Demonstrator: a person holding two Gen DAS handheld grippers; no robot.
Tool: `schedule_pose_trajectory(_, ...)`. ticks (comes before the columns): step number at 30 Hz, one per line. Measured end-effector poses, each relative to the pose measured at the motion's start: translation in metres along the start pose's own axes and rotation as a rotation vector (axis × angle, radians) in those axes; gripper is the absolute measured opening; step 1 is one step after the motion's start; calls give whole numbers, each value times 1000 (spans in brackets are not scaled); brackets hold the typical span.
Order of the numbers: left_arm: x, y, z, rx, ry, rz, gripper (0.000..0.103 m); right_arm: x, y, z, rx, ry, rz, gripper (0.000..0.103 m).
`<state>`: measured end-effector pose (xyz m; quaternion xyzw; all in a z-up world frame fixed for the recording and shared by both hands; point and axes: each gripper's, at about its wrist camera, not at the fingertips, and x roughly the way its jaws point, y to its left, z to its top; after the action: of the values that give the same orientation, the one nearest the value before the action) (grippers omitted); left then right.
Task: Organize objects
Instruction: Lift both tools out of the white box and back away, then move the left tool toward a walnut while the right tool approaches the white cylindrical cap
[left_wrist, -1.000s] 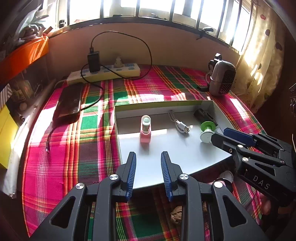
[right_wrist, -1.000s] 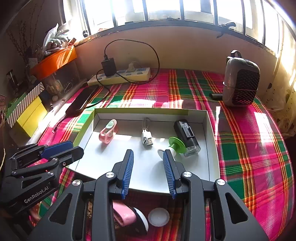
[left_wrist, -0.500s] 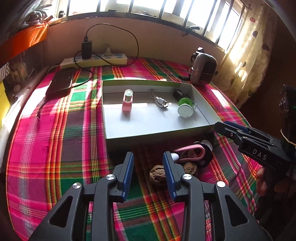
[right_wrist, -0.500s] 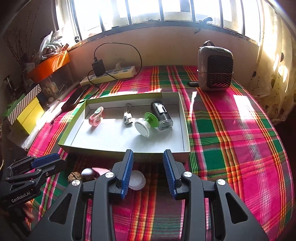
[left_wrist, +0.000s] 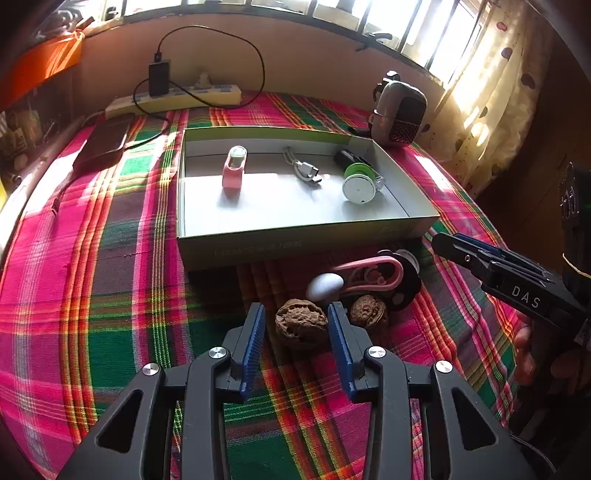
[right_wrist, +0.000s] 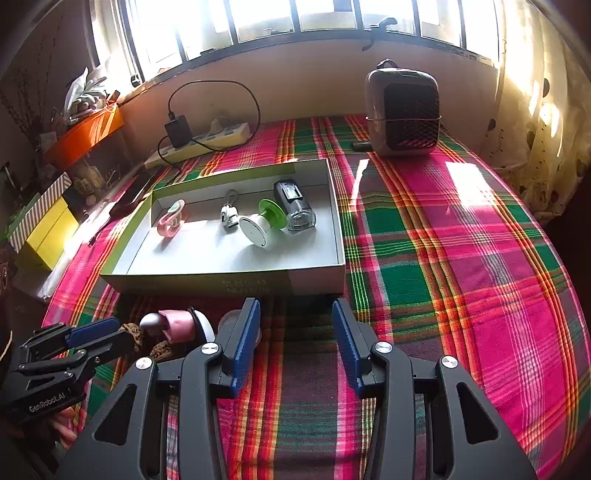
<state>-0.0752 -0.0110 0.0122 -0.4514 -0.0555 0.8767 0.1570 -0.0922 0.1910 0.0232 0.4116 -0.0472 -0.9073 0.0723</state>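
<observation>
Both tongs low, open; left tongs (left_wrist: 296, 319) astride walnut (left_wrist: 301, 324).

black tool (left_wrist: 297, 325) frames, ribbed blue pads (left_wrist: 255, 339), silver screws.

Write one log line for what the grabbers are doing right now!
left gripper: open, straddling walnut, not clamped | right gripper: open, empty, over cloth | box: four items inside | second walnut: on cloth

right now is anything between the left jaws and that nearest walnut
Nothing visible. The left gripper has its jaws open on either side of the wrinkled brown walnut, with bare plaid cloth in the gaps. A second walnut lies just outside the right-hand jaw, and a grey egg-shaped piece lies just beyond.
</observation>
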Motion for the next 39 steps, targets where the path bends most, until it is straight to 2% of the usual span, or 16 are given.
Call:
schedule_pose_trajectory(7,9,-2,0,-3,24,16,34,4,0,-2,-1,12,11,42)
schedule_pose_trajectory(15,8,7,2,-31,14,24,34,16,3,-5,-20,45,29,42)
schedule_pose_trajectory(25,7,16,2,-47,6,32,34,20,12,-6,-43,47,76,44)
schedule_pose_trajectory(30,6,16,2,-43,6,34,34,23,25,-7,-80,55,93,48)
schedule_pose_trajectory(39,6,15,2,-42,5,36,34,34,32,-10,-101,87,79,48)
